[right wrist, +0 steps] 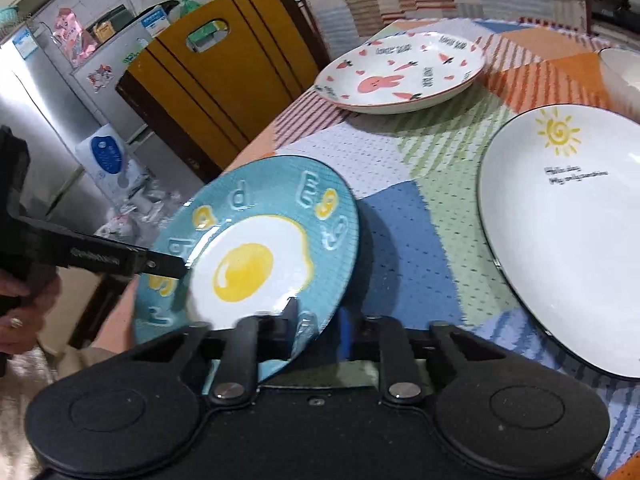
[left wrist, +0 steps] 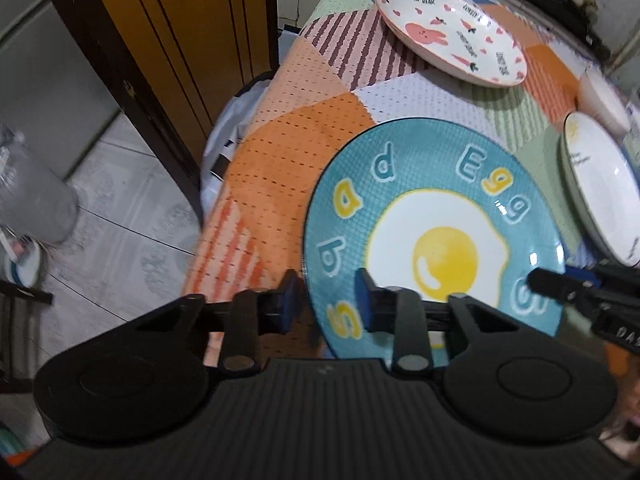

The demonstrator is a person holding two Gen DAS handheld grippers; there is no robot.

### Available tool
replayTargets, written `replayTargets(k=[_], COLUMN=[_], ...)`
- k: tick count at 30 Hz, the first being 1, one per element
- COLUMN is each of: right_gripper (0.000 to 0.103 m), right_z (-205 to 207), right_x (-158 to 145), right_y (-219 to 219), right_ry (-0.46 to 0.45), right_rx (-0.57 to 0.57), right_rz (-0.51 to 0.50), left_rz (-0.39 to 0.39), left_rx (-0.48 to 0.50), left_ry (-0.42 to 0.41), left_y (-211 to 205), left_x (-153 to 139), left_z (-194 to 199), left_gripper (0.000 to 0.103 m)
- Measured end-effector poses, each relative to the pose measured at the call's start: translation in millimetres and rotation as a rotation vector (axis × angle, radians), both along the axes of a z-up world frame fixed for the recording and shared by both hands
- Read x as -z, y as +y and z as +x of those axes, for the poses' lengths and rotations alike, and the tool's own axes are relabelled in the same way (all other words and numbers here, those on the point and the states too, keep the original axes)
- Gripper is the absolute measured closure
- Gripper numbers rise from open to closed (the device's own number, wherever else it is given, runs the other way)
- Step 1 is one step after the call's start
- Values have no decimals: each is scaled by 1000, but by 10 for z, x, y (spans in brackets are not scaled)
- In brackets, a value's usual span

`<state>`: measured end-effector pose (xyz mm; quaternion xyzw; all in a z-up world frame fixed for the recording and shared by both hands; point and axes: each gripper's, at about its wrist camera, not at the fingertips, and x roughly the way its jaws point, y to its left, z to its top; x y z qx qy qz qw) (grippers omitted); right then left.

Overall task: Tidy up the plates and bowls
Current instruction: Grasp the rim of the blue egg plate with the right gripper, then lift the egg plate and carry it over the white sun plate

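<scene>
A blue plate (left wrist: 436, 224) with a fried-egg picture is held tilted above the table's near left corner; it also shows in the right wrist view (right wrist: 256, 256). My left gripper (left wrist: 328, 300) straddles its left rim, one finger over and one under, with a visible gap. My right gripper (right wrist: 320, 332) grips its opposite rim; it shows in the left wrist view (left wrist: 560, 284). A pink rabbit plate (left wrist: 452, 34) (right wrist: 400, 74) lies at the back. A white sun plate (right wrist: 568, 232) (left wrist: 600, 188) lies to the right. A white bowl (left wrist: 604, 100) (right wrist: 624, 72) sits behind it.
A patchwork tablecloth (right wrist: 404, 216) covers the table. A yellow chair back (right wrist: 216, 80) stands by the table's left edge, a fridge (right wrist: 44, 120) beyond it. A plastic bag (left wrist: 228, 132) hangs by the chair over the tiled floor (left wrist: 120, 208).
</scene>
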<state>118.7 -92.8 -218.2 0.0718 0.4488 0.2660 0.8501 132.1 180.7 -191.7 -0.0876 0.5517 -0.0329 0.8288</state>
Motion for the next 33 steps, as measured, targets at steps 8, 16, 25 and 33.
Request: replayTargets(k=[8,16,25,33], right_gripper=[83,86,86,86], right_z=[50,4,-96,-310], right_x=[92,77,-195,-682], right_y=[-45,-74,-305,-537], right_ry=[36,69,39,-28], right_rx=[27,39,21,-20], right_rz=[79,96,121,110], left_rz=[-35,-56,-141,-178], left_rx=[-28,-14,64,60], left_ry=[5,9,-72,-99], left_y=[12,-1,-106,-329], left_x=[33,-6,-376,-776], left_z=[17,-10,-223,-498], left_gripper=[76,78,78,78])
